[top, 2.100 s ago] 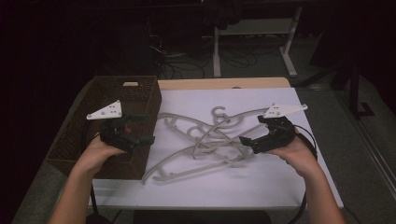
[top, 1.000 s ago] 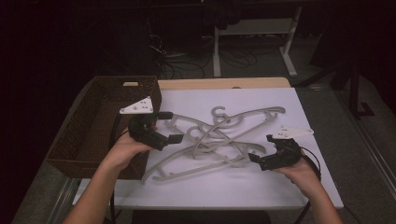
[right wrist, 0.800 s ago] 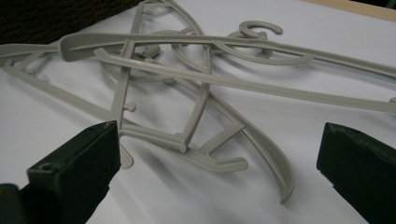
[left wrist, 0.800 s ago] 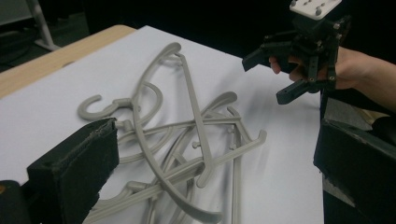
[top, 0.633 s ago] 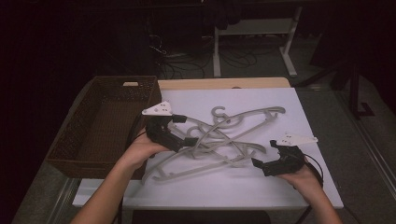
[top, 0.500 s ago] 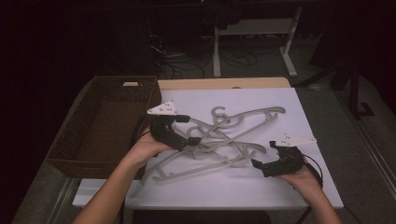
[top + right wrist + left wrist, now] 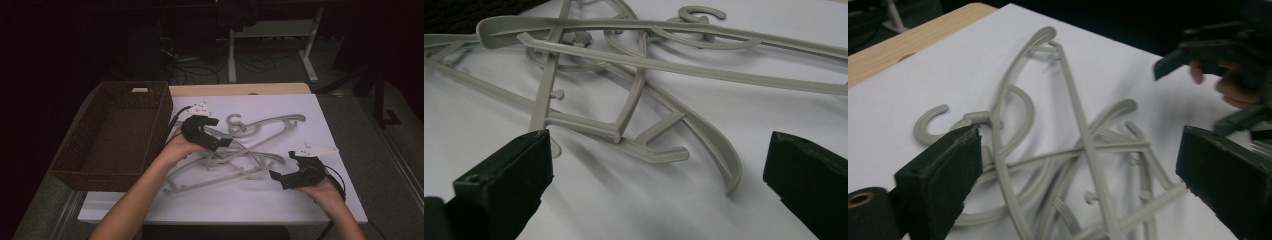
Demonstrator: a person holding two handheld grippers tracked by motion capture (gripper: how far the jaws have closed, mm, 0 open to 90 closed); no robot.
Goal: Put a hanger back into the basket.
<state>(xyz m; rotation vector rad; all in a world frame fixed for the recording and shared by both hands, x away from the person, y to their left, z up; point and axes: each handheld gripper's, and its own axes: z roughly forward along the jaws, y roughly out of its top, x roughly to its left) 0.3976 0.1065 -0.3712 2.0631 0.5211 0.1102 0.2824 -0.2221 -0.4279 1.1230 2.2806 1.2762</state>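
Several grey plastic hangers (image 7: 240,150) lie tangled in a heap on the white tabletop (image 7: 300,200). My left gripper (image 7: 222,142) hovers over the heap's left part, open, with the hangers (image 7: 1083,150) spread between and beyond its wide jaws. My right gripper (image 7: 280,177) rests low near the heap's right end, open, nothing between its jaws. In the right gripper view the nearest hanger ends (image 7: 659,150) lie just ahead of the jaws. The right gripper (image 7: 1218,50) and its hand also appear far off in the left gripper view.
A dark woven basket (image 7: 107,170) stands at the table's left side, beside the heap. A wooden strip (image 7: 240,90) runs along the table's far edge. Bare white surface lies in front of the heap and to the right of it.
My left gripper has swung from over the basket rightward onto the heap of hangers. My right gripper has drawn back and down toward the table's near right.
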